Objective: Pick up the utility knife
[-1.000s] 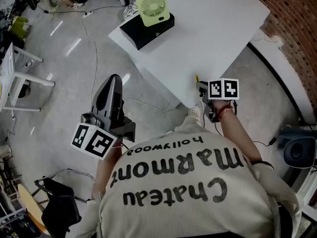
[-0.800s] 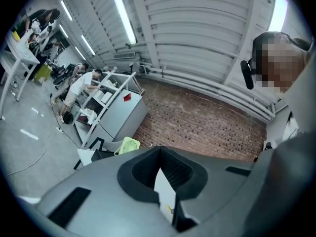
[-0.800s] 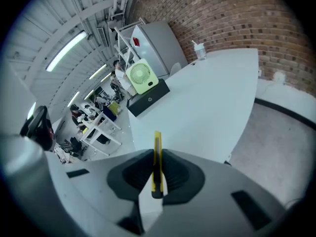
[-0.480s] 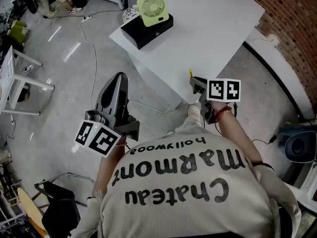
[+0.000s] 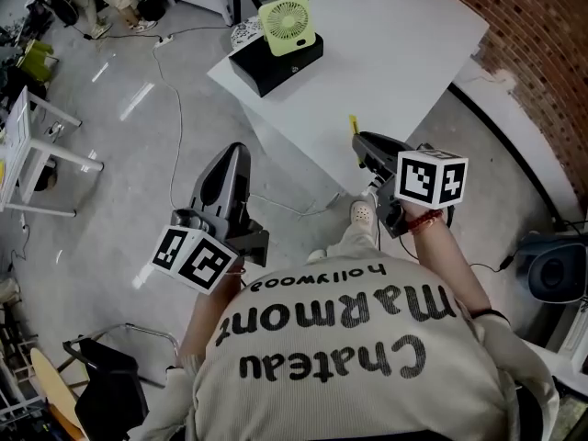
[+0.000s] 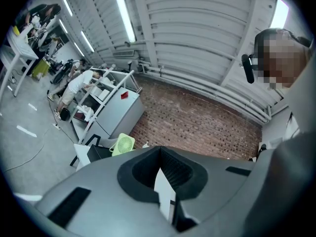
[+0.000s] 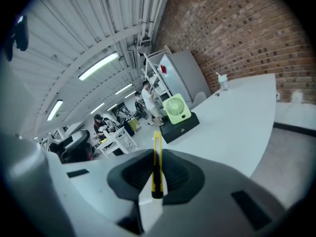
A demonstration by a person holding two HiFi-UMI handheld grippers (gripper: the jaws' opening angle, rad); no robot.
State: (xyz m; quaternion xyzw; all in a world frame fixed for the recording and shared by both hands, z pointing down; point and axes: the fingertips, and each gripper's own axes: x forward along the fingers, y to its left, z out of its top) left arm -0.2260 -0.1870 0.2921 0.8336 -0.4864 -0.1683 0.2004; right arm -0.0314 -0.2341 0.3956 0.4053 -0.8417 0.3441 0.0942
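Yellow utility knife [image 7: 156,162] gripped in right claw [image 5: 360,143] above table [image 5: 404,53] edge; left claw [image 5: 234,159] closed, empty

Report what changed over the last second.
The right gripper, shut on the slim yellow utility knife, has raised it clear of the near edge of the white table. The grip held throughout. The left gripper stays shut and empty; the green fan on its black box is unmoved.

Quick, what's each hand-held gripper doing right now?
Left hand-held gripper: closed, empty.
Right hand-held gripper: closed on the yellow utility knife.
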